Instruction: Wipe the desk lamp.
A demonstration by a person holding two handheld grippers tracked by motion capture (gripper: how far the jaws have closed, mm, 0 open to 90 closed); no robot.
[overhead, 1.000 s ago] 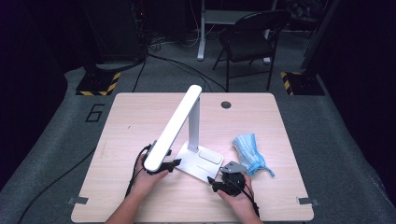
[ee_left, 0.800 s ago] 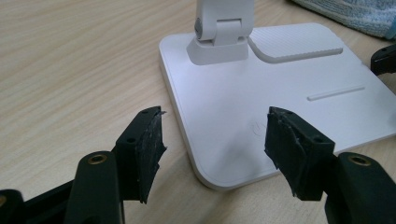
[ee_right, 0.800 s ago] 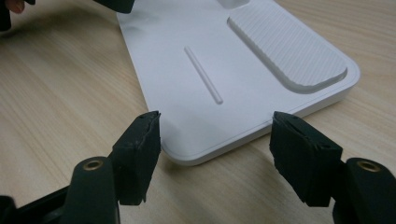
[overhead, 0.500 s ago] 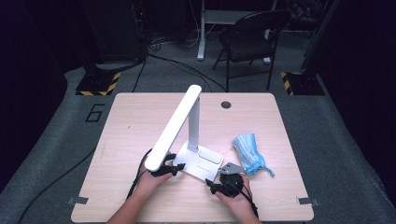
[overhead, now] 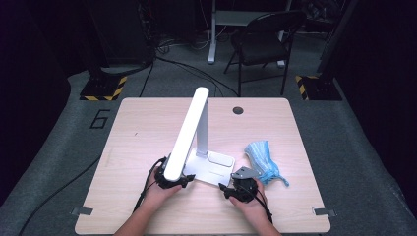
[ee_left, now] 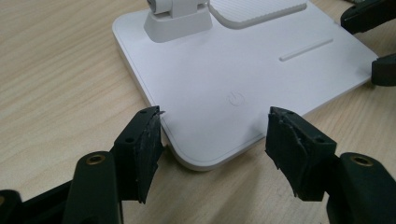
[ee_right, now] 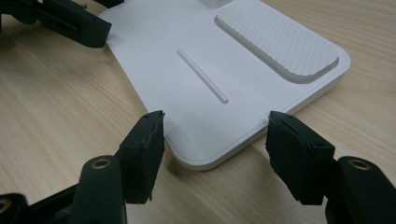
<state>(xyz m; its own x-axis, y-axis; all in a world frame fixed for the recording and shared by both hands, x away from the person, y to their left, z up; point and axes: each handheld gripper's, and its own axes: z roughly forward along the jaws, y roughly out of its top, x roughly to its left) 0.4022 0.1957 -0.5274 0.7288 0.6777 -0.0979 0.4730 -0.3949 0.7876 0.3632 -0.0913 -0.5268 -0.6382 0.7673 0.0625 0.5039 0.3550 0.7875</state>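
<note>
A white desk lamp (overhead: 189, 132) stands on the wooden table, its long light bar slanting down toward the person. Its flat base (overhead: 212, 168) (ee_left: 224, 70) (ee_right: 224, 56) carries a power symbol (ee_left: 236, 98), a thin slot (ee_right: 201, 75) and a ribbed pad (ee_right: 280, 44). My left gripper (overhead: 181, 181) (ee_left: 214, 135) is open, jaws either side of the base's near left corner. My right gripper (overhead: 225, 189) (ee_right: 215, 135) is open too, straddling the base's near right corner. Neither one holds anything.
A crumpled blue face mask (overhead: 264, 162) lies on the table just right of the lamp base, close to my right hand. A round cable hole (overhead: 238, 110) sits near the table's far edge. A black chair (overhead: 263, 39) stands beyond the table.
Both hands have drawn slightly back toward the person, and the grippers now sit at the base's front corners. The lamp and the mask have not moved.
</note>
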